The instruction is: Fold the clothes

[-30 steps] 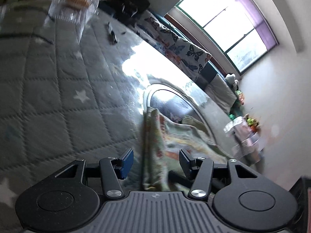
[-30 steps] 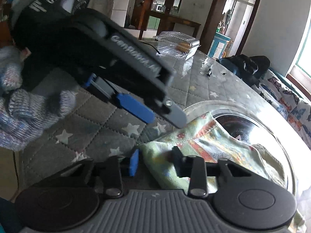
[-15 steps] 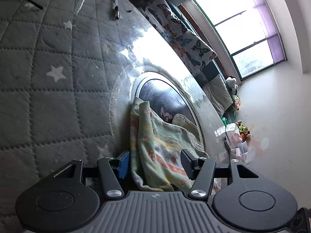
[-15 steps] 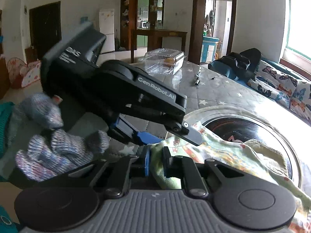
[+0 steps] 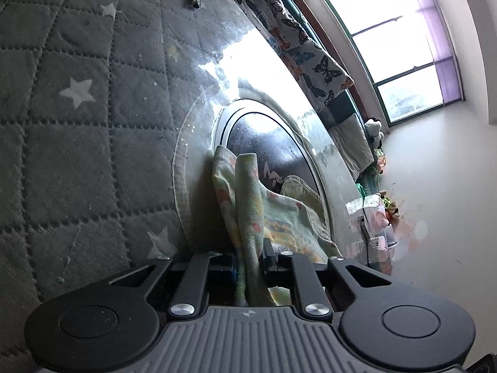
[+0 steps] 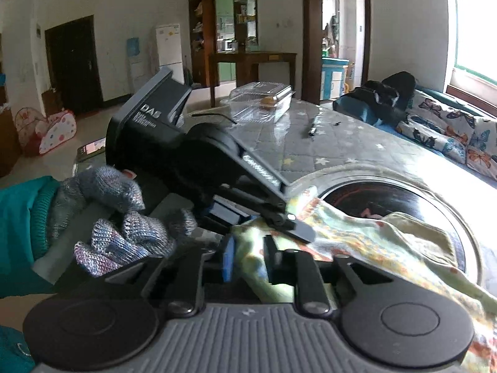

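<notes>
A pale green garment with a coloured print (image 5: pixel 248 205) lies partly on a round black disc (image 5: pixel 273 143) set in the table. My left gripper (image 5: pixel 250 261) is closing on an upright fold of it, and the pads press the cloth. In the right wrist view the same garment (image 6: pixel 357 239) trails off to the right. My right gripper (image 6: pixel 248 258) has a bunched edge of it filling the gap between its fingers while the jaws open slightly. The left gripper (image 6: pixel 273 227) bites the cloth just beyond, held by a hand in a knitted glove (image 6: pixel 124 227).
A grey quilted cover with white stars (image 5: pixel 77 155) lies under clear sheeting on the table. A clear plastic box (image 6: pixel 261 99) and a pen (image 6: pixel 313 127) sit at the far end. A sofa with a butterfly cover (image 6: pixel 450 130) runs along the right.
The left gripper moved in over the garment's edge and shut on a fold. The right gripper lifted a little with the cloth, and both rolled.
</notes>
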Tool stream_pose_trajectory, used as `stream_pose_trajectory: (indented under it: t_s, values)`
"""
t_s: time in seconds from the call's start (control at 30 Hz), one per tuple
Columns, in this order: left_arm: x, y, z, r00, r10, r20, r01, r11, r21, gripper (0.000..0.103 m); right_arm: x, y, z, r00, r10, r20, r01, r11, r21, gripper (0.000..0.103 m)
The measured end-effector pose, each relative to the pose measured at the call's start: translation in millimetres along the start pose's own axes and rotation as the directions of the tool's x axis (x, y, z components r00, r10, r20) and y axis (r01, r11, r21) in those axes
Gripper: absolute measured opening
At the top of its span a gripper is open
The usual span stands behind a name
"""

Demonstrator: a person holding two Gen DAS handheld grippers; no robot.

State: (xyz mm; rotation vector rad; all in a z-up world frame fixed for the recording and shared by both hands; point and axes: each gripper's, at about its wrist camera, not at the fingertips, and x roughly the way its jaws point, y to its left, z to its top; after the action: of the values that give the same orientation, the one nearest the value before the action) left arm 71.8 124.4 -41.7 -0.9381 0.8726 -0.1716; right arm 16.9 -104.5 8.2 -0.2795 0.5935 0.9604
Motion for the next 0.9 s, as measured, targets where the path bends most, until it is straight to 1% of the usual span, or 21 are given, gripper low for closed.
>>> stream_pose_trajectory:
  t_s: [0.13,0.23,0.27,0.37,0.43,0.47,0.5,0.53,0.6,0.67,0.77,0.87,0.9]
  values:
    - [0,-4,-1,1.000,0.010,0.005,-0.011,1.000,0.025,0.015,-16,-21,-9,0.996,-0.093,-0.005,0.093,0.995,0.046,0.024]
    - [0,-5,-2,1.000,0.016,0.006,-0.016,0.999,0.035,0.015,-29,-48,-21,0.982,-0.188,-0.024,0.190,0.976,0.104,0.026]
    - [0,-5,-2,1.000,0.016,0.006,-0.017,0.999,0.037,0.015,-33,-59,-25,0.974,-0.224,-0.032,0.226,0.966,0.128,0.027]
    - [0,-5,-1,1.000,0.019,0.004,-0.019,0.999,0.041,0.015,-44,-92,-38,0.942,-0.330,-0.060,0.336,0.921,0.196,0.039]
    - [1,-6,-1,1.000,0.023,0.003,-0.024,0.998,0.050,0.015,-49,-116,-48,0.914,-0.398,-0.084,0.406,0.881,0.242,0.040]
    - [1,-7,-2,1.000,0.026,0.003,-0.026,0.998,0.055,0.015,-51,-127,-54,0.902,-0.422,-0.093,0.431,0.861,0.269,0.045]
    - [1,-8,-2,1.000,0.028,0.002,-0.028,0.998,0.059,0.015,-54,-137,-59,0.890,-0.444,-0.101,0.453,0.841,0.295,0.054]
    - [1,-8,-2,1.000,0.029,0.001,-0.029,0.998,0.062,0.015,-57,-148,-65,0.878,-0.465,-0.111,0.475,0.820,0.321,0.055]
    - [2,-10,-1,1.000,0.031,-0.001,-0.031,0.997,0.066,0.015,-61,-163,-73,0.861,-0.492,-0.125,0.502,0.786,0.360,0.056]
    - [3,-11,-1,0.999,0.034,-0.001,-0.034,0.997,0.071,0.015,-63,-176,-81,0.854,-0.501,-0.138,0.511,0.761,0.400,0.058]
    - [5,-14,-2,0.999,0.038,-0.001,-0.038,0.996,0.079,0.016,-62,-189,-92,0.865,-0.477,-0.153,0.490,0.741,0.460,0.058]
    - [7,-15,-2,0.999,0.040,-0.002,-0.039,0.996,0.084,0.016,-63,-189,-95,0.875,-0.462,-0.143,0.469,0.739,0.484,0.059]
    - [7,-16,-2,0.999,0.041,-0.002,-0.041,0.995,0.087,0.016,-64,-188,-95,0.878,-0.458,-0.138,0.463,0.741,0.487,0.055]
